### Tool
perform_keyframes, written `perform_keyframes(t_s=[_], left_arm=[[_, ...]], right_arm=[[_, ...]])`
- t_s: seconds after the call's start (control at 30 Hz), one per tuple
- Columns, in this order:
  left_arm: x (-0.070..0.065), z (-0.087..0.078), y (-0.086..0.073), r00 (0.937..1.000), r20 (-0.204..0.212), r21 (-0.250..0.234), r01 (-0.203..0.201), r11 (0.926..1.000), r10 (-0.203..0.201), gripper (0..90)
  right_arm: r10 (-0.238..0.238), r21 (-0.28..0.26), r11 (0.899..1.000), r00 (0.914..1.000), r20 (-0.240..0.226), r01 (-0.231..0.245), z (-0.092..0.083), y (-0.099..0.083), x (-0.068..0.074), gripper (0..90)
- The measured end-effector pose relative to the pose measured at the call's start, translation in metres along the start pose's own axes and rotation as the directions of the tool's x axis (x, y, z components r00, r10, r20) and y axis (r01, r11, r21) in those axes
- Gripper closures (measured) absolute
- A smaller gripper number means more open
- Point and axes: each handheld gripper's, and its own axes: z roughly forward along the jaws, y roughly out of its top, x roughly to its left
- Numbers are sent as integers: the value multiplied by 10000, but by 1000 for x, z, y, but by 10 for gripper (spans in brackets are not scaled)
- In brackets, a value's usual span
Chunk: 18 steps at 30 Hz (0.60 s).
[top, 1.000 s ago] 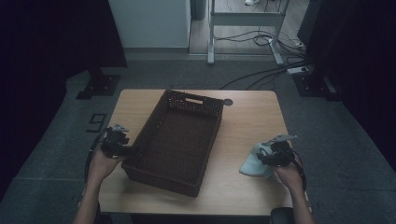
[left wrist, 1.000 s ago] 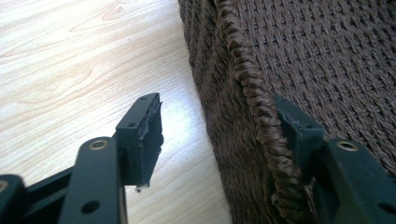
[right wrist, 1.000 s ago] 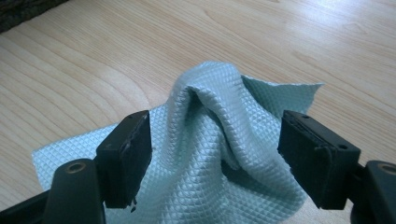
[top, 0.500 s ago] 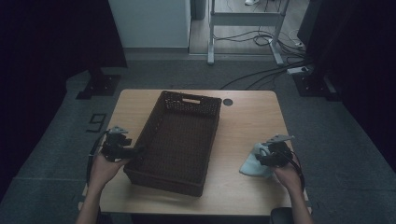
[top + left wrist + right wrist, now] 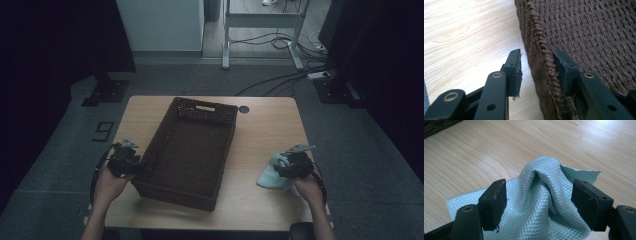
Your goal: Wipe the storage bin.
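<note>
The left hand-held gripper [image 5: 537, 72] had just closed on the basket [image 5: 584, 32] rim, one jaw either side; that shallow bite could slip. The right hand-held gripper [image 5: 539, 205] stood released around the bunched cloth [image 5: 536, 195] at lower right, and could snag a mere fold.

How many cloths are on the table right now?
1. The pale blue cloth lies on the table, right of the basket, bunched between the right gripper fingers. The basket's near wall may hide others.

left gripper [image 5: 537, 70] jaws straddle the wicker basket [image 5: 579, 32] rim.
</note>
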Motion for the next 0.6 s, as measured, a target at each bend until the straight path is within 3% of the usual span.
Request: perform_keyframes(t_s=[0.17, 0.43, 0.53, 0.6], left_arm=[[15, 4, 3, 9977, -594, -112, 308, 9995, -314, 615], [42, 13, 7, 9919, -781, -528, 958, 9940, -997, 575], [46, 15, 9, 9884, -1092, -674, 989, 9928, -1059, 513], [46, 13, 10, 9882, -1099, -918, 971, 9910, -1070, 425]], right_arm=[[61, 37, 10000, 10000, 48, -61, 0, -1, -2, 270], [77, 120, 9999, 10000, 15, -78, 2, -2, -2, 261], [58, 147, 9999, 10000, -18, -58, 2, -2, -2, 259], [71, 112, 9999, 10000, -20, -71, 2, -2, -2, 256]])
